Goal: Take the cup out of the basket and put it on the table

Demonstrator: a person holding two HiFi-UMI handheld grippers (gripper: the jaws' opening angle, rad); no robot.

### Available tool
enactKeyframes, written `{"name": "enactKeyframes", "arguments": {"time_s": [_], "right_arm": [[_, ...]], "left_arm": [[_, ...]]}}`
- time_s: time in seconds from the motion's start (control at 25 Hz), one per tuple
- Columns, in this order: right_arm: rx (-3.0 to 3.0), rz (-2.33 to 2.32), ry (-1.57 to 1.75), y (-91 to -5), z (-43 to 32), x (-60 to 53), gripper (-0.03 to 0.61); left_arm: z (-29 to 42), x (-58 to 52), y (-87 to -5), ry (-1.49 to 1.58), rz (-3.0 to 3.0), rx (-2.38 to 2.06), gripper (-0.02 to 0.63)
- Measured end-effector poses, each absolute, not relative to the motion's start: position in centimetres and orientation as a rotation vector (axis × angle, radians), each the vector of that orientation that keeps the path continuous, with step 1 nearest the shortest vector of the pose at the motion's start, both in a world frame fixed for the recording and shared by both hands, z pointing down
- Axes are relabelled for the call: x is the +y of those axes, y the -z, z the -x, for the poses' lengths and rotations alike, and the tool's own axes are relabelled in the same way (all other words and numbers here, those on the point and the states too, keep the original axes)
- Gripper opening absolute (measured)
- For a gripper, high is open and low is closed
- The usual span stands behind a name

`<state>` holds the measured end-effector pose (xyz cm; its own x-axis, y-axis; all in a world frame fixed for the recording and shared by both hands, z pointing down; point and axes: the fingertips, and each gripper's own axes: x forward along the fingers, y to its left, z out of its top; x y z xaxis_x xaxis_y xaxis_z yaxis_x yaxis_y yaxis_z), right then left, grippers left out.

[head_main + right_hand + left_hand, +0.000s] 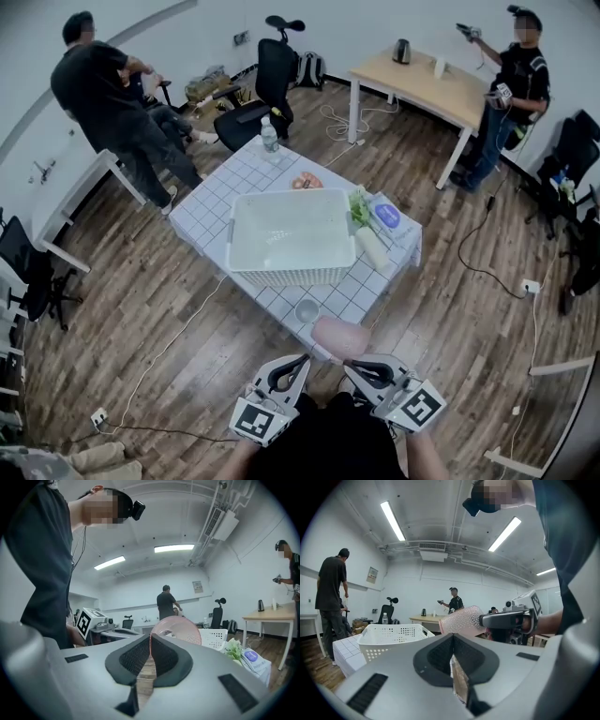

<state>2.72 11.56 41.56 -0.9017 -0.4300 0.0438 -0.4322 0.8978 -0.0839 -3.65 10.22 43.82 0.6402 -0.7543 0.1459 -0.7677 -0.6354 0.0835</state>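
Two claws closed: my right gripper (352, 366) is pinching the pink cup (340, 336) by its rim (outside the basket (281, 274)), while my left gripper (298, 364) is holding nothing.

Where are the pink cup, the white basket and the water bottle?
pink cup (339, 336), head view, its side wall.
white basket (291, 276), head view, its near wall.
water bottle (270, 141), head view, its body.
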Motion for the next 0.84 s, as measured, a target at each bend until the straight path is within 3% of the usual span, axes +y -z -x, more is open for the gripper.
{"name": "enactKeyframes", "arguments": {"time_s": [0.84], "right_arm": [[-2.967,-0.719,-0.217,-42.31,-2.57,11.42,0.028]], "left_arm": [[4.25,10.02,-43.51,-0.149,-2.755,-1.248,0.008]]}}
